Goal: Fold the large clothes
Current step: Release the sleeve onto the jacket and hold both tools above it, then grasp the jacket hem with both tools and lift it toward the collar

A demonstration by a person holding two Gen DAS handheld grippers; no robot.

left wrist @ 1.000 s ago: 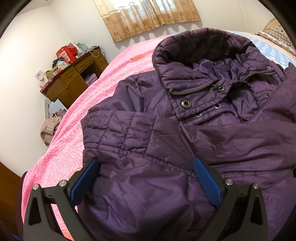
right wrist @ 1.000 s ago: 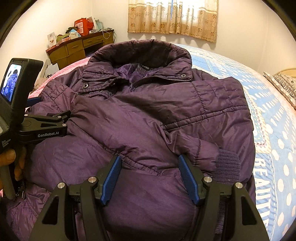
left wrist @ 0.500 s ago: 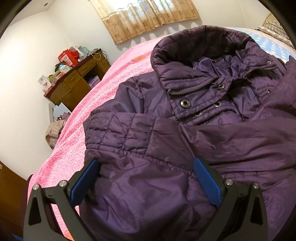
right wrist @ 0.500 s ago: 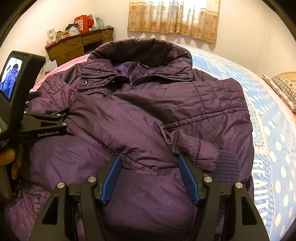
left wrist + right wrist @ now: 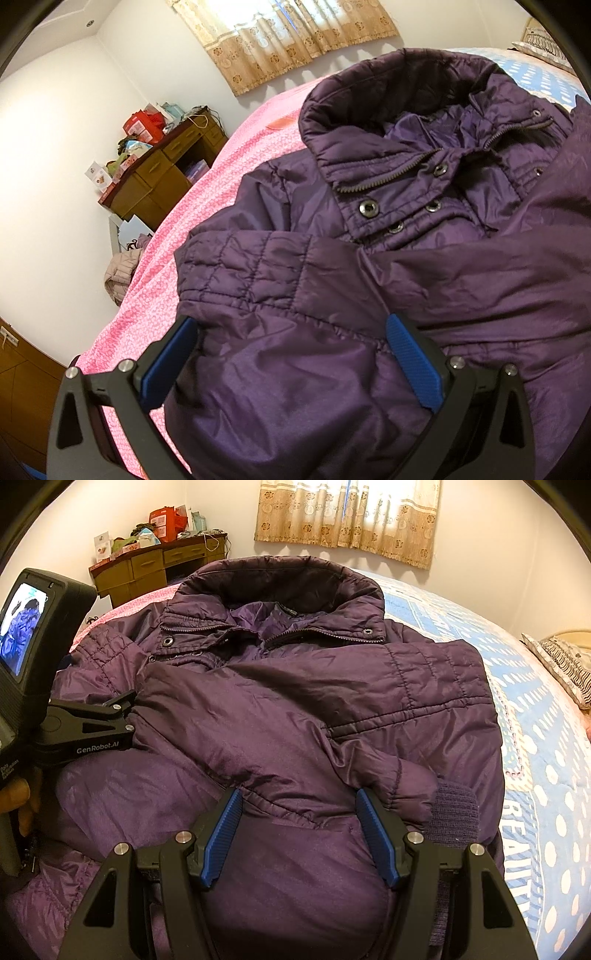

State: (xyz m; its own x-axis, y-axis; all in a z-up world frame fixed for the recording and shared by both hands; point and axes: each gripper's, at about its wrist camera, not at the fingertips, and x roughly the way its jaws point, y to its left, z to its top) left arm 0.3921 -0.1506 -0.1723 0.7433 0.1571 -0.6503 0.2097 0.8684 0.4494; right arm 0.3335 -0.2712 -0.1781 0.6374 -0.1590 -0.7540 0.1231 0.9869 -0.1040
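A large purple padded jacket (image 5: 295, 701) lies front up on the bed, collar far, both sleeves folded across the chest. It fills the left wrist view too (image 5: 406, 258). My left gripper (image 5: 291, 354) is open, its blue pads either side of a raised bulge of the jacket's lower part. My right gripper (image 5: 301, 834) is open, straddling another bulge of the hem beside the sleeve's knit cuff (image 5: 454, 812). The left gripper also shows at the left of the right wrist view (image 5: 92, 720).
The bed has a pink cover (image 5: 192, 206) on the left and a blue dotted cover (image 5: 546, 738) on the right. A cluttered wooden desk (image 5: 147, 565) stands by the far wall under a curtain (image 5: 351, 513). A pillow (image 5: 569, 664) lies at the right.
Both grippers have risen and tilted slightly, lifting the jacket's lower part a little toward the collar. The jaws stay open.
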